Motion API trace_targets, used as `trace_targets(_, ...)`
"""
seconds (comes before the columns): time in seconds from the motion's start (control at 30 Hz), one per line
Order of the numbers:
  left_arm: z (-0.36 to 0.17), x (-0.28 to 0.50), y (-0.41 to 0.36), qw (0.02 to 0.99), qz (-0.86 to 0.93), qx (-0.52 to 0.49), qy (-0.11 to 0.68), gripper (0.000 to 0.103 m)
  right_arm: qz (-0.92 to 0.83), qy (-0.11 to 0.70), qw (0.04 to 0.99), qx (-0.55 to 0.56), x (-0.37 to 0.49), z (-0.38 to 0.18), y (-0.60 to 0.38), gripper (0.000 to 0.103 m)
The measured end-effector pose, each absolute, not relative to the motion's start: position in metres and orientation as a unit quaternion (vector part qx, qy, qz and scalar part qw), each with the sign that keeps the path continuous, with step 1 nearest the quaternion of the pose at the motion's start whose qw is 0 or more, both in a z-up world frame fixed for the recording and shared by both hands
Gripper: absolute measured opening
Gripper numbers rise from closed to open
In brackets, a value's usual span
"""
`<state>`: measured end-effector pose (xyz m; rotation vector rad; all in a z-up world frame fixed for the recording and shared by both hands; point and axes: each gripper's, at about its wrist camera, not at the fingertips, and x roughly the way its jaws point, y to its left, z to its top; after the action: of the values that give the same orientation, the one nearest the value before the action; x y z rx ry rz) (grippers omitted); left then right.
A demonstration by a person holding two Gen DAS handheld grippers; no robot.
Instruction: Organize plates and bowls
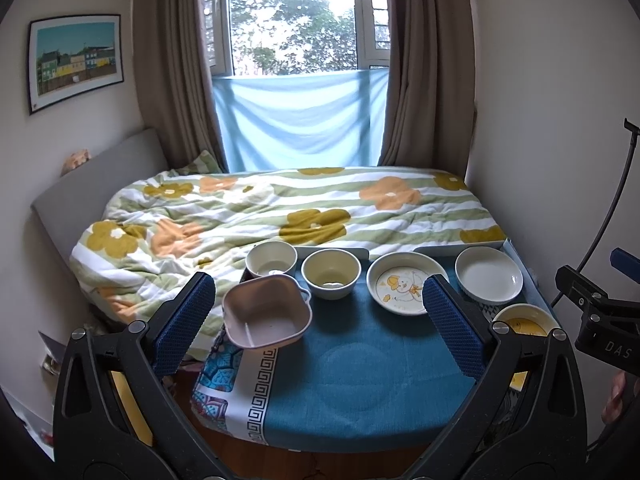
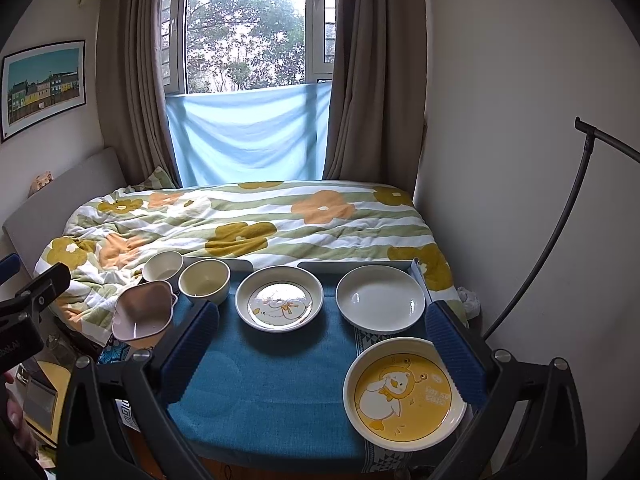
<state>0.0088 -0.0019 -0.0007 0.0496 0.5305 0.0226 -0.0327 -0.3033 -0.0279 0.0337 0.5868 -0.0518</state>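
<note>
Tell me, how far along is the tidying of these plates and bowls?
Nothing looks done yet. The pink square bowl, white bowl and cream bowl sit apart on the blue cloth, unstacked. The duck plate, plain white plate and yellow duck plate also lie singly. Nothing is in hand: the left gripper and right gripper hold their jaws open and empty. All the stacking remains.

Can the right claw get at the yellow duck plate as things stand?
Probably yes. The right claw is open and holds nothing, and the yellow duck plate lies flat on the blue cloth just ahead of its right finger, nothing stacked on it; the white plate sits behind.
</note>
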Motion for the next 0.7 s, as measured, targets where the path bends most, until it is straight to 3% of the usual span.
trace_targets(0.7,0.0004,0.0105,-0.0008,0.965,0.014,0.024,0.262,0.103,-0.026,0.291,0.956,0.015,-0.032,-0.0268,-0.3008,0.103)
